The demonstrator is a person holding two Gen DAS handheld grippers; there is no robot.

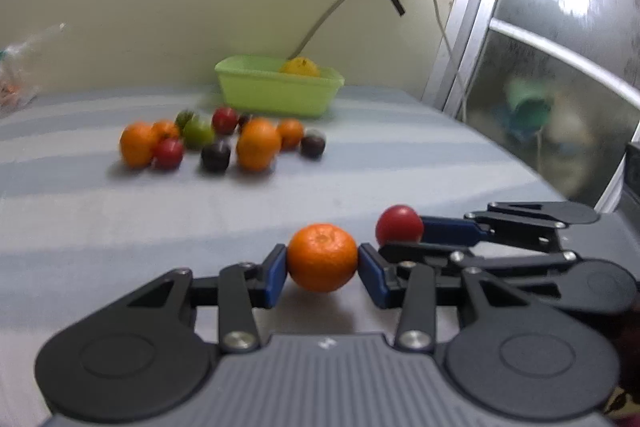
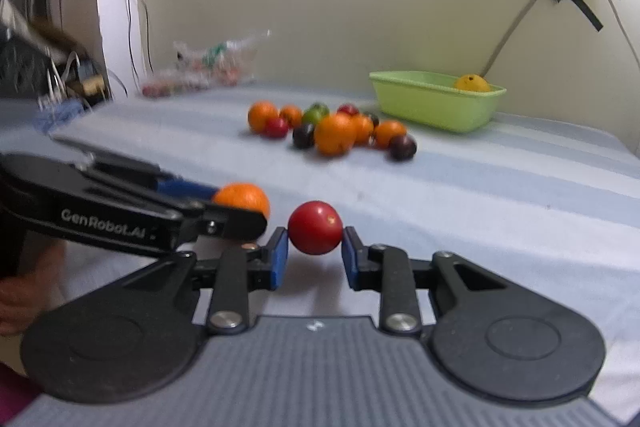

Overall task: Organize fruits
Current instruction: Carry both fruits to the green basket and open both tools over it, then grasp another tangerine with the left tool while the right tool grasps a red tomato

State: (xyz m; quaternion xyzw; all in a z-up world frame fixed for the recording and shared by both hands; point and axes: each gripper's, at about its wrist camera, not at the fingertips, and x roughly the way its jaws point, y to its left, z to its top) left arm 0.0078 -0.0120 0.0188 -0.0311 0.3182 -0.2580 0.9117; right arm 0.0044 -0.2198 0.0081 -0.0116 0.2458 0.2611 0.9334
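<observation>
My left gripper [image 1: 322, 267] is shut on a small orange [image 1: 322, 257], its blue pads pressing both sides, just above the striped cloth. My right gripper [image 2: 315, 247] is shut on a red round fruit [image 2: 315, 233]. The two grippers hang side by side: the red fruit [image 1: 399, 225] shows at the right of the left wrist view, the held orange [image 2: 242, 198] at the left of the right wrist view. A pile of oranges, red, green and dark fruits [image 1: 218, 141] lies farther back. Behind the pile, a green tub [image 1: 276, 91] holds a yellow fruit [image 1: 300, 67].
The blue-and-white striped cloth [image 1: 360, 163] covers the surface. A clear plastic bag [image 2: 200, 71] lies at the back left by the wall. Cables [image 1: 436, 3] hang down the wall beside a window frame on the right. A hand [image 2: 24, 303] holds the left gripper.
</observation>
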